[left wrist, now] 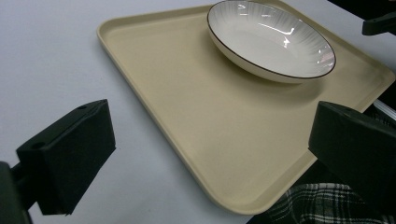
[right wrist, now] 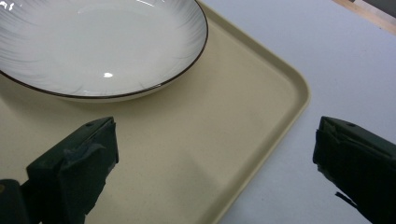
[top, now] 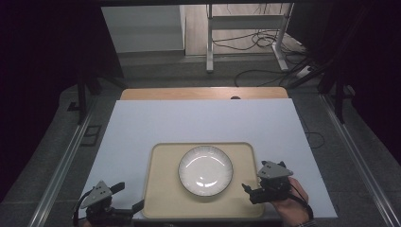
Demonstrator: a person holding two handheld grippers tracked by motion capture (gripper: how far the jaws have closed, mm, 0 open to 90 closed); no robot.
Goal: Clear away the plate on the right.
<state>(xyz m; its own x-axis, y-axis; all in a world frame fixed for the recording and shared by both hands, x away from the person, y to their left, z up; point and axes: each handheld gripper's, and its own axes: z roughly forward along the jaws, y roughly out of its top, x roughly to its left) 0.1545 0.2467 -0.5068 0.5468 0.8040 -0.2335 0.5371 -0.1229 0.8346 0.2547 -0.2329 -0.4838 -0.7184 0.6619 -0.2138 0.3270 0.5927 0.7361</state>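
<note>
- While both tools wait at the near corners of the tray [top: 163,208], note that neither is gripping anything: your left gripper [top: 126,197] has its jaws spread wide, straddling the tray's near left corner, and your right gripper [top: 247,188] is just as wide apart at the tray's right edge, one jaw over the tray and one over the white mat [top: 198,120].
- From the left gripper [left wrist: 205,154] view, the tray's [left wrist: 187,121] rounded corner lies between the jaws, with a bit of checked cloth [left wrist: 322,205] below it.
- From the right gripper [right wrist: 215,154] view, the tray's [right wrist: 243,112] raised rim runs between the jaws, not yet touched by either pad.
- Moving outward, the plate [top: 205,170] sits about mid-tray, slightly toward the far side; it is a shallow white dish with a dark rim line, seen close in both gripper views [left wrist: 271,39] [right wrist: 98,42].
- Expect the tray to be stiff, light and smooth, so its low rim is the only real purchase; I would pinch that rim at opposite sides, squarely, with the pads well over the lip.
- Treat the plate as glazed, breakable and probably the heavier piece. It stands loose on a slick surface, so any tilt may let it slide.
- Keep both sides level if you lift, and close gently rather than snapping shut.
</note>
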